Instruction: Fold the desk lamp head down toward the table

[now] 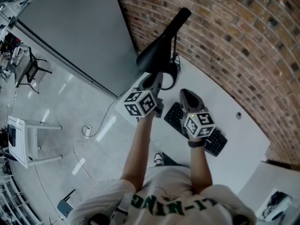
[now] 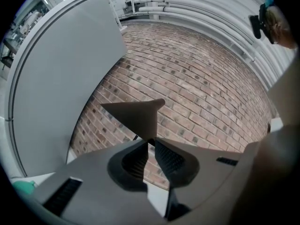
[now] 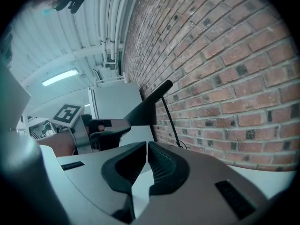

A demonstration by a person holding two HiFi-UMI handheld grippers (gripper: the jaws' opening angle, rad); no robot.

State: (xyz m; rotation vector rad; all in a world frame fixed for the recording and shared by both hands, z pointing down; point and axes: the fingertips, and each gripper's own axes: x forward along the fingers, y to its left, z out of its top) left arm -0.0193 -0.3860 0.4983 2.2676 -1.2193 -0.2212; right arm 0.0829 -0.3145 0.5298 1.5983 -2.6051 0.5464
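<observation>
The black desk lamp head (image 1: 154,55) hangs over the far left corner of the white table (image 1: 243,139), its arm (image 1: 180,18) slanting up along the brick wall. My left gripper (image 1: 157,78) reaches up under the head. In the left gripper view the head (image 2: 136,116) is a dark wedge whose thin lower edge sits pinched between the tips of my left gripper (image 2: 150,144). My right gripper (image 1: 185,95) hovers beside it over the table, apart from the lamp. Its pads (image 3: 161,163) meet with nothing between them, and the lamp (image 3: 145,109) stands ahead of it.
A black keyboard (image 1: 213,142) lies on the table under my right hand. The brick wall (image 1: 234,32) runs close behind the lamp, and a grey panel (image 1: 79,32) stands to its left. The lamp's black cable (image 1: 174,71) hangs by its base. A white stool (image 1: 28,139) stands on the floor.
</observation>
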